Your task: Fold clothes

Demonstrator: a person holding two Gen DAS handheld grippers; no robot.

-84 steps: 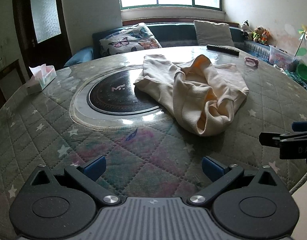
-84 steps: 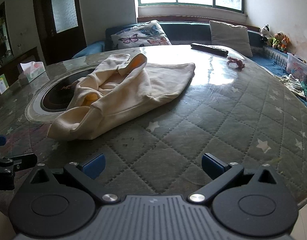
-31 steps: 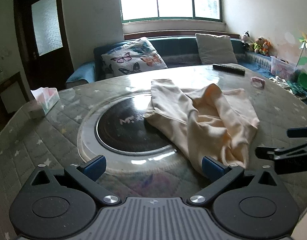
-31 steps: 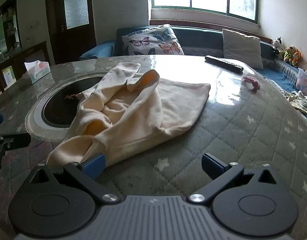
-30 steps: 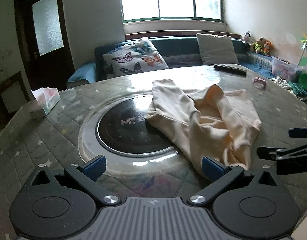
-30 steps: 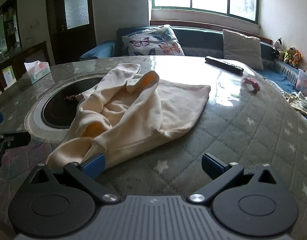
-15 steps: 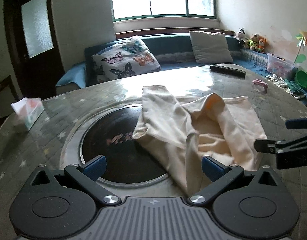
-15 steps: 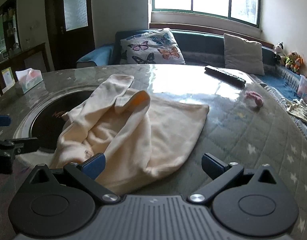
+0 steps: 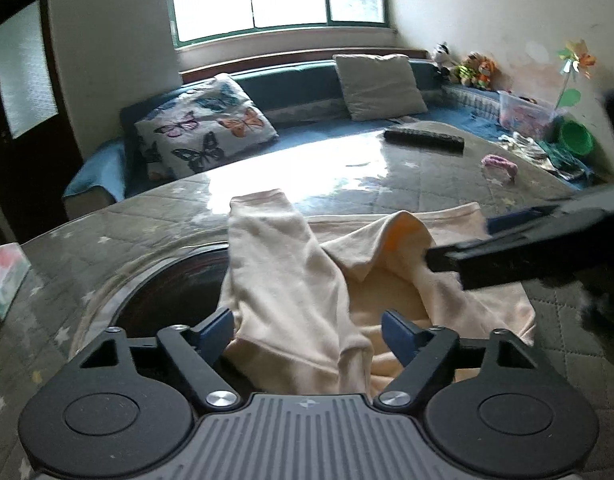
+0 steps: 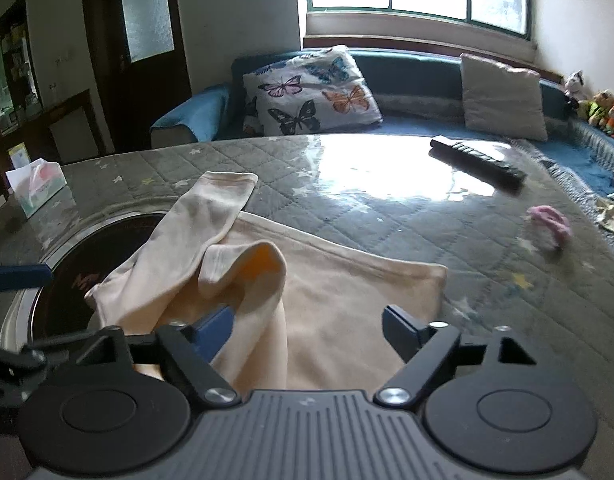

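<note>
A crumpled cream garment (image 9: 303,280) with an orange lining lies on the quilted round table (image 9: 387,168); it also shows in the right wrist view (image 10: 339,300). My left gripper (image 9: 307,330) is open, its jaws wide on either side of the garment's near left part, over a sleeve. My right gripper (image 10: 307,330) is open over the garment's near right part. The right gripper's fingers (image 9: 507,248) reach in from the right in the left wrist view. A left gripper finger (image 10: 19,276) shows at the left edge of the right wrist view.
A dark round hob plate (image 9: 175,288) is set in the table under the garment's left side. A tissue box (image 10: 37,186) stands far left. A black remote (image 10: 477,162) and a pink item (image 10: 549,220) lie far right. A sofa with cushions (image 10: 311,92) is behind.
Both grippers have moved forward over the garment, which now fills the space between their jaws. The right gripper has come much closer to the left. Both stay open.
</note>
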